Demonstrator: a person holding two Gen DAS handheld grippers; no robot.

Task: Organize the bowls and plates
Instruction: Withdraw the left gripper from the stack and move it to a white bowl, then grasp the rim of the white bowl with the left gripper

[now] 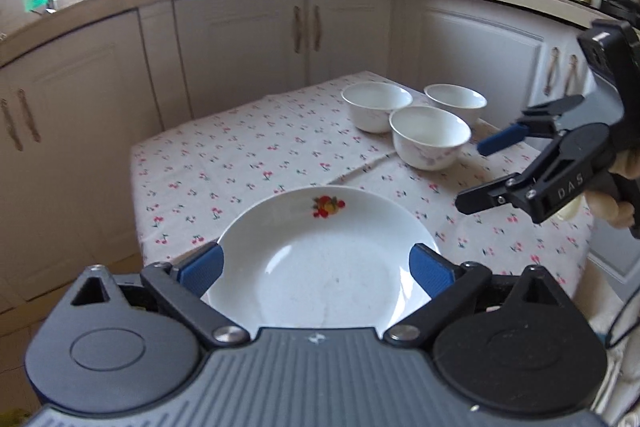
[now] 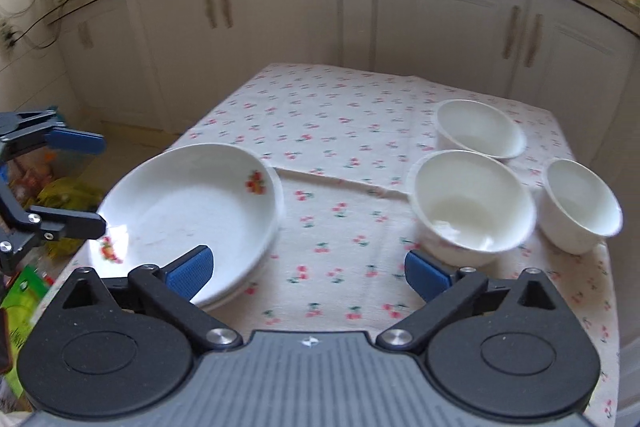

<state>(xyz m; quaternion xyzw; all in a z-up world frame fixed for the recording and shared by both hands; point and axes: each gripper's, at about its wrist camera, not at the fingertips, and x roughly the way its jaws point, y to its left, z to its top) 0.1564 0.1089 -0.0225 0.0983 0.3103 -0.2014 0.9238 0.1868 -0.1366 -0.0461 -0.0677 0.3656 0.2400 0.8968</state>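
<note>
Both jaws spread, empty: left hand-held gripper (image 1: 316, 269), right hand-held gripper (image 2: 308, 273). Stacked plates (image 2: 192, 203) overhang bench (image 2: 340, 131) edge; nudge could tip them

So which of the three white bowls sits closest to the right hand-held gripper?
The middle bowl, just beyond the right hand-held gripper; the other two bowls sit farther back or off to the side.

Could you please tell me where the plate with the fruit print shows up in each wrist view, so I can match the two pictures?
Left wrist view: the fruit-print plate sits bottom centre, just beyond the left gripper.
Right wrist view: the same plate lies left of centre, topping a stack.
Shared landmark: the three white bowls on the cherry-print tablecloth.
</note>
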